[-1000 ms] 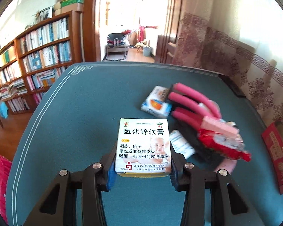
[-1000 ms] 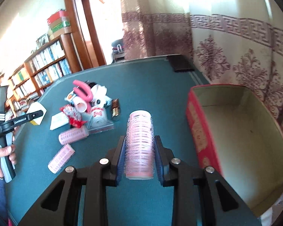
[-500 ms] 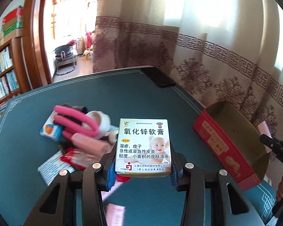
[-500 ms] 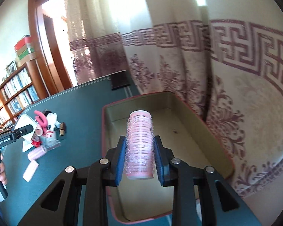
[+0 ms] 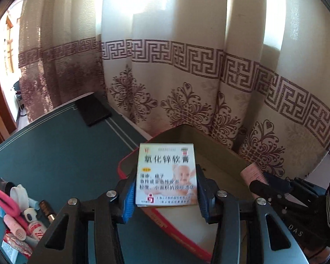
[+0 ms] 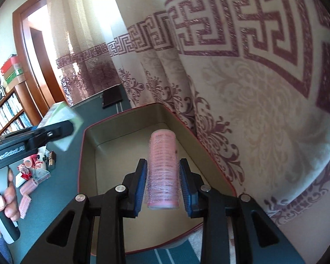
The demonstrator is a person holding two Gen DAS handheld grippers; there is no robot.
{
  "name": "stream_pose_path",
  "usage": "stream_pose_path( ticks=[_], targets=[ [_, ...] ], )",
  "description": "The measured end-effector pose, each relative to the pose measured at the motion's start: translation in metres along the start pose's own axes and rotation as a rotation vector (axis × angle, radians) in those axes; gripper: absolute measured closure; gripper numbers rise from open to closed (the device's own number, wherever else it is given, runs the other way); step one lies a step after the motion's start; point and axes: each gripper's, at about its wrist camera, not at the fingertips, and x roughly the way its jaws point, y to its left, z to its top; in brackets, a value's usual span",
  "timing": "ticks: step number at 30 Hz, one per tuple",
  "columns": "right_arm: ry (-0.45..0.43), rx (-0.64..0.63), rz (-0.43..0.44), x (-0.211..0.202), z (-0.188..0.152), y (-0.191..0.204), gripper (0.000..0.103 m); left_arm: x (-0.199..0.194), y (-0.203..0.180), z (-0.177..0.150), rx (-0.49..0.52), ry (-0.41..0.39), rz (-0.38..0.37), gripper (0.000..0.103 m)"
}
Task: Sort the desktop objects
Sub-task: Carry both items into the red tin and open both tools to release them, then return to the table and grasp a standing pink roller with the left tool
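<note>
Both grippers over the red-sided cardboard box, jaws parting.

Left wrist view: the left gripper [image 5: 166,189] is opening, its blue pads just off the sides of a white ointment carton [image 5: 166,175] printed with Chinese text and a baby, above the near corner of the red-sided cardboard box [image 5: 217,162] on the green table [image 5: 55,149].
Right wrist view: the right gripper [image 6: 162,187] is opening too, a pink mesh hair roller [image 6: 162,169] loose between its pads above the box's beige floor [image 6: 112,165].

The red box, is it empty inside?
Empty so far: the red box shows only bare floor, with the pink hair roller above it between the right gripper's opening jaws.
</note>
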Motion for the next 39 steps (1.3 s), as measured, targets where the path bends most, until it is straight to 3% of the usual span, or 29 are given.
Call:
stream_pose_path(
  ticks=[2,3,4,11,18,20,24,28,34,39],
  targets=[
    [0.001,0.009,0.003,0.001,0.0,-0.001,0.046,0.008,-0.008,0.003,0.01,0.001,-0.001,0.0],
    [-0.004,0.016,0.009,0.0,-0.001,-0.002,0.025,0.007,-0.011,0.002,0.017,-0.021,0.012,0.0],
    [-0.02,0.025,0.019,-0.002,-0.002,-0.002,0.02,0.007,-0.013,0.002,0.032,-0.028,0.027,0.0],
    [-0.013,0.01,0.011,0.003,-0.004,0.005,0.019,0.005,-0.003,-0.014,0.124,0.013,0.215,0.0],
    [-0.012,-0.014,0.008,0.003,-0.008,0.02,0.018,-0.032,0.047,-0.037,-0.021,0.016,0.301,0.0],
    [-0.019,-0.029,0.012,0.001,-0.009,0.028,0.016,-0.045,0.063,-0.046,-0.058,0.018,0.346,0.0],
    [-0.049,-0.063,0.033,-0.009,-0.013,0.046,0.001,-0.071,0.093,-0.068,-0.118,0.019,0.43,0.0],
    [-0.086,-0.148,0.06,-0.021,-0.017,0.076,0.001,-0.095,0.126,-0.095,-0.186,0.03,0.491,0.0],
    [-0.057,-0.227,0.127,-0.02,-0.029,0.114,0.001,-0.124,0.172,-0.142,-0.341,0.059,0.507,0.0],
    [-0.018,-0.243,0.167,-0.018,-0.039,0.137,0.001,-0.139,0.193,-0.174,-0.447,0.05,0.409,0.0]
  ],
)
